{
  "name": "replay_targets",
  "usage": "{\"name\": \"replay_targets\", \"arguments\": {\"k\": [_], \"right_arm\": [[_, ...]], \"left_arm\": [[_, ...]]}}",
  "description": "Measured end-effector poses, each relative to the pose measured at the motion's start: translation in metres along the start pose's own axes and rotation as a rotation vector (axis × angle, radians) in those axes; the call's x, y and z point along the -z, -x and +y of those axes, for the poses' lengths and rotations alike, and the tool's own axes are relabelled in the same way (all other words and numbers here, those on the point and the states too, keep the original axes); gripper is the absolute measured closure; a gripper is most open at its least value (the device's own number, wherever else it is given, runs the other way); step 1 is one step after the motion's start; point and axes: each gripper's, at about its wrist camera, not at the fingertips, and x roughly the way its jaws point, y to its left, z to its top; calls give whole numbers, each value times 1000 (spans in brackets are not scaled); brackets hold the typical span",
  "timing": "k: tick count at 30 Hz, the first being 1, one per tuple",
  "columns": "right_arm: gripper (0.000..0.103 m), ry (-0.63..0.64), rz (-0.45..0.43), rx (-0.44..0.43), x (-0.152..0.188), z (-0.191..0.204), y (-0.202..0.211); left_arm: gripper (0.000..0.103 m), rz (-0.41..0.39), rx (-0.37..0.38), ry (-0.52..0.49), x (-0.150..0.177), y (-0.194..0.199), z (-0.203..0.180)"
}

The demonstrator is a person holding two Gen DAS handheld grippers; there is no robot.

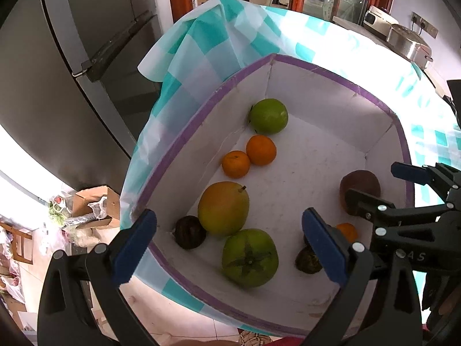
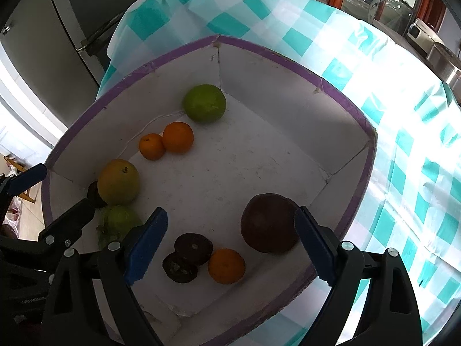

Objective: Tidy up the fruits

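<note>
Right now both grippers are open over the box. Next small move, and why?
Probably lower the right gripper onto the lone orange: it is open and empty, the orange lies almost between its fingers, away from the two oranges across the box.

Black plastic grippers — silver screws, serrated blue pads (image 2: 147, 242) on the jaws.

Two wrist cameras looking down into one box

Both are peering steeply, close above, into the white purple-rimmed cardboard box (image 1: 331, 70) (image 2: 273, 54), left from its left side, right from its right.
</note>
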Motion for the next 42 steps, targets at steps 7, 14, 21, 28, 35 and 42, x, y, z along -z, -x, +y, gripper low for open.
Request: {"name": "replay_targets", "arguments": {"k": [7, 14, 21, 28, 35, 42], "right_arm": [[16, 7, 8, 6, -2, 4, -3], [16, -4, 13, 23, -1, 4, -4], [16, -12, 16, 38, 3, 6, 0], [16, -21, 13, 62, 11, 12, 6], [16, -21, 14, 85, 15, 14, 12], [16, -18, 20, 73, 10, 16, 8]], "left_arm": [[2, 9, 7, 8, 0, -2, 6], [2, 7, 22, 9, 0, -2, 10], [2, 0, 41, -2, 3, 3, 11], [2, -5, 58, -4, 7, 9, 13], [2, -2, 78, 1, 12, 13, 12], [2, -18, 65, 24, 14, 20, 21]]}}
